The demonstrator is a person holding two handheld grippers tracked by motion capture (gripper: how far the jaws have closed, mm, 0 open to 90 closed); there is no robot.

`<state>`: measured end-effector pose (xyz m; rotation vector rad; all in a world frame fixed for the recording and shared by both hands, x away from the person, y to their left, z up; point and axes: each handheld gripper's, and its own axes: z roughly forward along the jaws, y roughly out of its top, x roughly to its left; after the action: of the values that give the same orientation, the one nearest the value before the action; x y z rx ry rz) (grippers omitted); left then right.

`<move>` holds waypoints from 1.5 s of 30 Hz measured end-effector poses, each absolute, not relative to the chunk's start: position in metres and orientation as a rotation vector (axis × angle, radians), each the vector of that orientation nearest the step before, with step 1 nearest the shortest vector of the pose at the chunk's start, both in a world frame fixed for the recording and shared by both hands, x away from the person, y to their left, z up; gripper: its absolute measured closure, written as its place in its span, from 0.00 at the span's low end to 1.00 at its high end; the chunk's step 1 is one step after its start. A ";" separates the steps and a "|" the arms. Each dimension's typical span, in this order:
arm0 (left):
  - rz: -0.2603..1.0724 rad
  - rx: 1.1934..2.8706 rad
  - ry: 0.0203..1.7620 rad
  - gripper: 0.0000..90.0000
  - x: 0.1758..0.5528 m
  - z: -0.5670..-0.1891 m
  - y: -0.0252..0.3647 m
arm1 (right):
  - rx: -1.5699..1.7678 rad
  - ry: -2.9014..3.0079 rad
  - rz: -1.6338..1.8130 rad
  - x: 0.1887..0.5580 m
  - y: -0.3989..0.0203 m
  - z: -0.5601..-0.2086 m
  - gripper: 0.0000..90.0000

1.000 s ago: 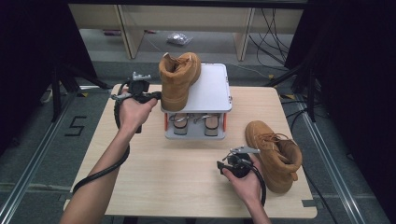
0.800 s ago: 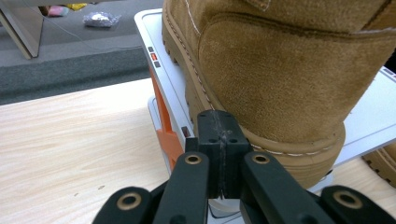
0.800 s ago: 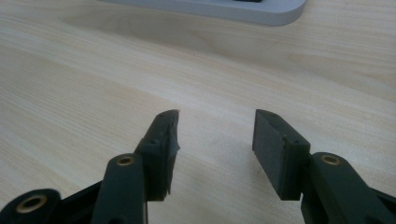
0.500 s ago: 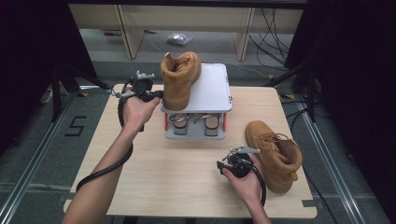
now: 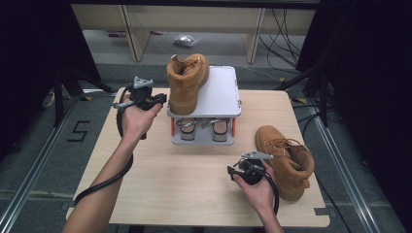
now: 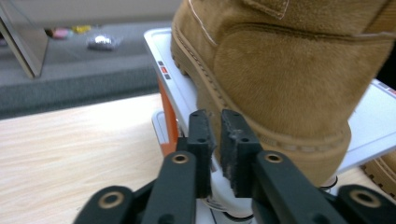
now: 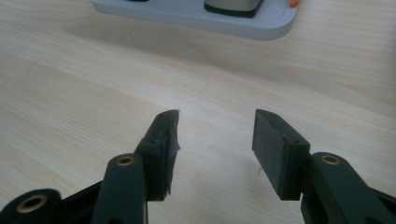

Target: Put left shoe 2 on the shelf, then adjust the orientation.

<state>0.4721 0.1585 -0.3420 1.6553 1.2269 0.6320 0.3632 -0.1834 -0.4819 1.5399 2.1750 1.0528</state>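
The left gripper [image 5: 158, 100] sits just beside the heel of the tan boot [image 5: 186, 82] that stands upright on the top shelf of the grey shoe rack [image 5: 221, 92]. In the left gripper view its 2 jaws stand a narrow gap apart, having just been opening, with nothing between the pads [image 6: 236, 140], right beside the boot's sole. The right gripper [image 5: 236, 171] rests low over the wooden table [image 5: 184, 179], its 2 jaws clearly apart and holding nothing, bare wood between them. A second tan boot [image 5: 286, 158] lies on the table just beside the right hand [image 5: 256, 187].
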 end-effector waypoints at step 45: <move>0.640 1.665 1.310 0.49 0.421 -0.438 0.221 | 1.573 2.195 0.869 0.366 -0.246 -0.391 0.79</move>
<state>0.4215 0.2214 -0.4377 1.6647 1.3101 0.6399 0.3664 -0.2463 -0.3912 1.5726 2.1951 0.8688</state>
